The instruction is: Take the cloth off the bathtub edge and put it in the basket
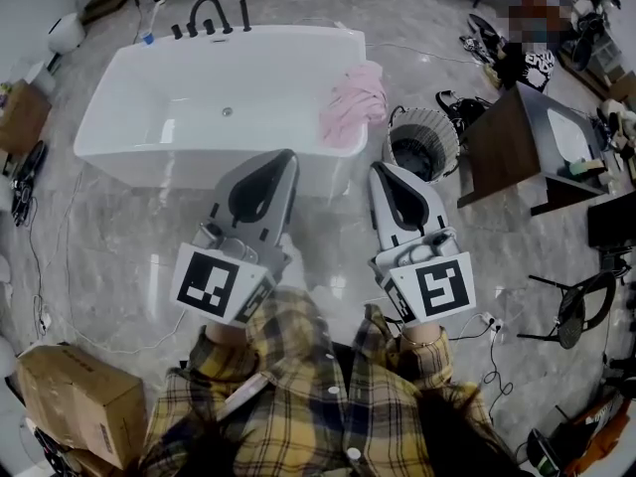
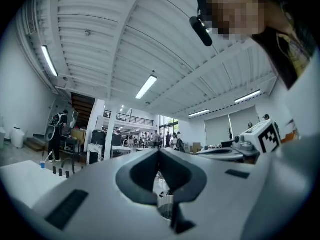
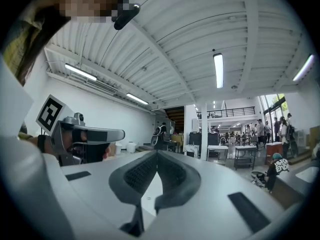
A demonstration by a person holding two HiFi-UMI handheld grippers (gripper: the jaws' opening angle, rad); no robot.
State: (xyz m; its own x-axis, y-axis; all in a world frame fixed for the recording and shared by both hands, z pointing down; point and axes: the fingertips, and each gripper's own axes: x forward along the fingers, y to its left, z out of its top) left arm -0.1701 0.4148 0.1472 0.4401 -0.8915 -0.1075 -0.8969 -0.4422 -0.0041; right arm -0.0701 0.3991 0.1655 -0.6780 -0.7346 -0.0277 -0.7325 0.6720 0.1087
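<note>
A pink cloth (image 1: 355, 103) hangs crumpled over the right end rim of the white bathtub (image 1: 149, 142). A round wire basket (image 1: 421, 145) stands on the floor just right of the tub. My left gripper (image 1: 288, 155) is held level in front of the tub's near wall, shut and empty. Beside it my right gripper (image 1: 377, 170) points between the tub corner and the basket, also shut with nothing in it. In the left gripper view the left gripper (image 2: 159, 151) has its jaws closed tip to tip. The right gripper (image 3: 157, 154) looks the same in its own view.
Black taps (image 1: 210, 16) stand at the tub's far rim. A dark wooden cabinet (image 1: 507, 147) stands right of the basket. A cardboard box (image 1: 79, 400) lies at the lower left, and cables trail over the glossy floor. People stand far off in the hall.
</note>
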